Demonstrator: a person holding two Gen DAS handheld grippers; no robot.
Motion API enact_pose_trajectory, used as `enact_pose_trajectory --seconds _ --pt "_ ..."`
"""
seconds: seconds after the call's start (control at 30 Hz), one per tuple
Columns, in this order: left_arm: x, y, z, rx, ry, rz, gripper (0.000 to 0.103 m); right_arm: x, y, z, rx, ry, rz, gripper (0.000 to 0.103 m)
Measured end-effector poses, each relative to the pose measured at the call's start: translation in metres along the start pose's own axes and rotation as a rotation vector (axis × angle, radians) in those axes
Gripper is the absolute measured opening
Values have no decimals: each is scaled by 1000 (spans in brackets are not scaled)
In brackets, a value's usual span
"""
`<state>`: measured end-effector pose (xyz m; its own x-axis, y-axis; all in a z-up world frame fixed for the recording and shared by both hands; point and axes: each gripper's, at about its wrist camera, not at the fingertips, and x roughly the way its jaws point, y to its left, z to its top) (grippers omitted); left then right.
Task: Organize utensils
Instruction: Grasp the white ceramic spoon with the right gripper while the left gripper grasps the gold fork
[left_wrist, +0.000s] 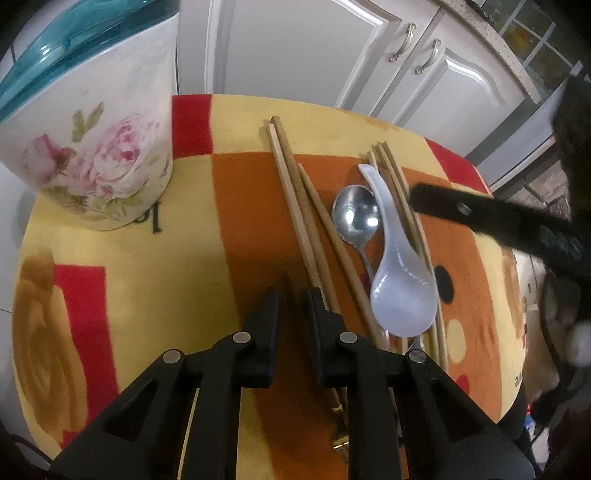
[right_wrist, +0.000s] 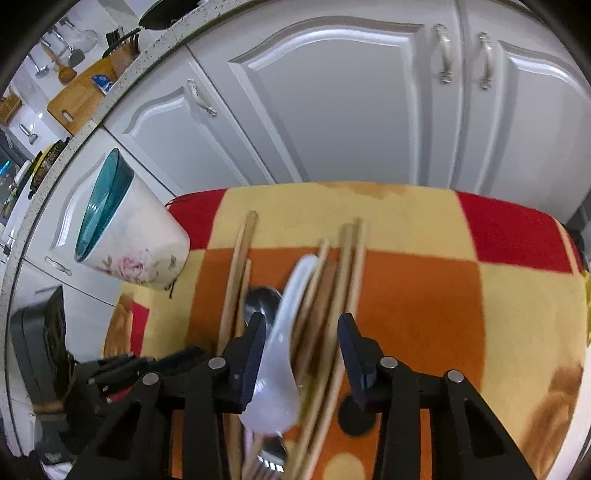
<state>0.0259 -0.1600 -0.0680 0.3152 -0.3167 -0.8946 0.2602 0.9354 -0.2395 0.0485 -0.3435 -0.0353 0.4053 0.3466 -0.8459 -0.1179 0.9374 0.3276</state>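
Chopsticks (left_wrist: 295, 206) lie loose on the cloth-covered desk (left_wrist: 147, 295), at 12 o'clock from the left gripper (left_wrist: 293, 295), jaws narrowly apart around one stick; light, stiff, prone to roll; pinch mid-length. Right gripper (right_wrist: 301, 325) jaws apart straddle the slippery, fragile ceramic spoon (right_wrist: 284, 343).

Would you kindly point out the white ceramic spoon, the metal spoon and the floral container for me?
white ceramic spoon (left_wrist: 404, 299), left wrist view, on its bowl.
metal spoon (left_wrist: 355, 216), left wrist view, on the hollow of its bowl.
floral container (left_wrist: 99, 147), left wrist view, on its painted side wall.
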Motion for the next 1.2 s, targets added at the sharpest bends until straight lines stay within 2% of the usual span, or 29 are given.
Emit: enact_pose_trajectory --seconds 0.07,0.13,0.2,0.3,0.43,0.53,0.63,0.73,0.8,0.83,0.87,1.2 --pt "-1 4 -1 -6 4 -13 13 12 3 7 -11 26 -10 28" --pt "-1 6 -1 -13 8 -27 13 28 2 14 -10 59 -20 25" --pt "-1 7 -1 -16 11 -35 13 38 -3 18 11 79 -29 24" --pt "-1 5 -1 -8 23 -48 13 45 -9 27 45 94 10 22" --pt "-4 5 -3 4 28 -60 13 42 -3 28 6 114 -9 22" --pt "-4 6 -6 14 30 -54 14 33 2 32 -15 85 -20 23" --pt "-7 5 -10 25 37 -53 14 41 8 31 -36 121 -33 24" --pt "-7 5 -12 33 44 -55 14 50 11 32 -44 120 -69 30" --pt "-7 5 -12 33 48 -56 14 49 10 31 -44 114 -55 21" --pt "-7 6 -11 29 49 -59 14 48 11 31 -55 110 -50 8" --pt "-6 5 -11 29 50 -61 14 46 10 29 -63 107 -40 5" --pt "6 -4 5 87 52 -3 11 19 -14 0 -25 107 -5 4"
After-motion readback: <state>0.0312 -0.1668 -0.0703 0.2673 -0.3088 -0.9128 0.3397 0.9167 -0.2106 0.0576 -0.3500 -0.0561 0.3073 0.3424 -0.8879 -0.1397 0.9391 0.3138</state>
